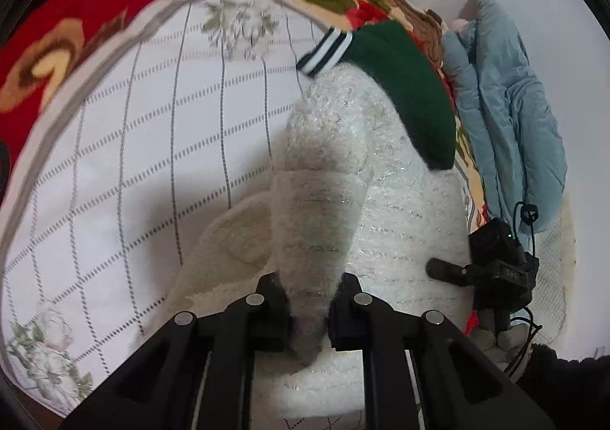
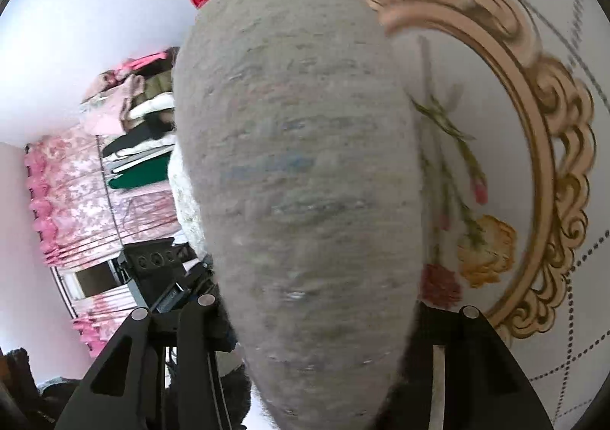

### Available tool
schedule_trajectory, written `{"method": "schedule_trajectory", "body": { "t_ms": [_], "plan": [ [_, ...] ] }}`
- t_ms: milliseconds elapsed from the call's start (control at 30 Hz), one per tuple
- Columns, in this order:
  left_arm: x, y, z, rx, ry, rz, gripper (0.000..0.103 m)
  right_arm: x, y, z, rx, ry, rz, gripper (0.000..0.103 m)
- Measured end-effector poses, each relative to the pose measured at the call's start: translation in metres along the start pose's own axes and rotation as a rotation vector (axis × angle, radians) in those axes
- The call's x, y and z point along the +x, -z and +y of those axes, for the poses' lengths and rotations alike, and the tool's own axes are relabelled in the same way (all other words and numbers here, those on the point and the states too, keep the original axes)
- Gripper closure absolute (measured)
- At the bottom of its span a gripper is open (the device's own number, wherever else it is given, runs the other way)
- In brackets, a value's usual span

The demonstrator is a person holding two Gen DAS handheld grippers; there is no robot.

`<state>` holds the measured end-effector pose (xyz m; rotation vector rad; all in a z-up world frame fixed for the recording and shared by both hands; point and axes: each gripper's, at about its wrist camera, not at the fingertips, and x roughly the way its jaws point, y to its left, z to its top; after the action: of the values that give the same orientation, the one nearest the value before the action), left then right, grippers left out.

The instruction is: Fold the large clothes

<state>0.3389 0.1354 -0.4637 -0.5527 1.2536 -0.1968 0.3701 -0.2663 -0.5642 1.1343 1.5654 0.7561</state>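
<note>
A fluffy white sweater (image 1: 381, 178) with silver threads lies on the white gridded bedspread (image 1: 133, 132). My left gripper (image 1: 309, 310) is shut on a raised fold of it, held above the bed. A green garment with striped cuff (image 1: 396, 60) lies across the sweater's far end. In the left wrist view my right gripper (image 1: 495, 269) sits at the sweater's right edge. In the right wrist view the sweater fabric (image 2: 305, 182) fills the middle, pinched between my right gripper's fingers (image 2: 316, 319), whose tips are hidden by the cloth.
A red floral blanket (image 1: 76, 10) borders the bedspread at the far side. A light blue padded jacket (image 1: 507, 117) lies at the right. In the right wrist view a rack of hanging clothes (image 2: 141, 132) and pink curtains (image 2: 76, 201) stand at left.
</note>
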Motion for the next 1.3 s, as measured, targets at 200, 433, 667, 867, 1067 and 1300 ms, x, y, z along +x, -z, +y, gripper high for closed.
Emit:
{"method": "schedule_trajectory", "body": {
  "t_ms": [200, 433, 667, 867, 1067, 1300],
  "plan": [
    [-0.033, -0.032, -0.007, 0.004, -0.032, -0.063, 0.092, -0.011, -0.025, 0.062, -0.075, -0.037, 0.022, 0.054],
    [-0.069, -0.085, -0.018, 0.029, -0.063, -0.138, 0.092, 0.01, -0.08, 0.142, -0.152, -0.061, 0.016, 0.056],
    [-0.072, -0.152, -0.036, 0.051, -0.04, -0.203, 0.093, 0.001, -0.149, 0.192, -0.144, -0.132, 0.01, 0.057],
    [0.0, -0.2, -0.081, 0.074, 0.081, -0.179, 0.093, -0.098, -0.216, 0.162, -0.102, -0.162, -0.13, 0.071],
    [0.13, -0.208, -0.105, 0.143, 0.028, -0.001, 0.092, -0.143, -0.29, 0.087, -0.014, -0.049, -0.111, 0.07],
    [0.143, -0.203, -0.089, 0.114, 0.011, -0.005, 0.092, -0.093, -0.308, 0.087, -0.229, 0.118, 0.095, 0.011]
  ]
}}
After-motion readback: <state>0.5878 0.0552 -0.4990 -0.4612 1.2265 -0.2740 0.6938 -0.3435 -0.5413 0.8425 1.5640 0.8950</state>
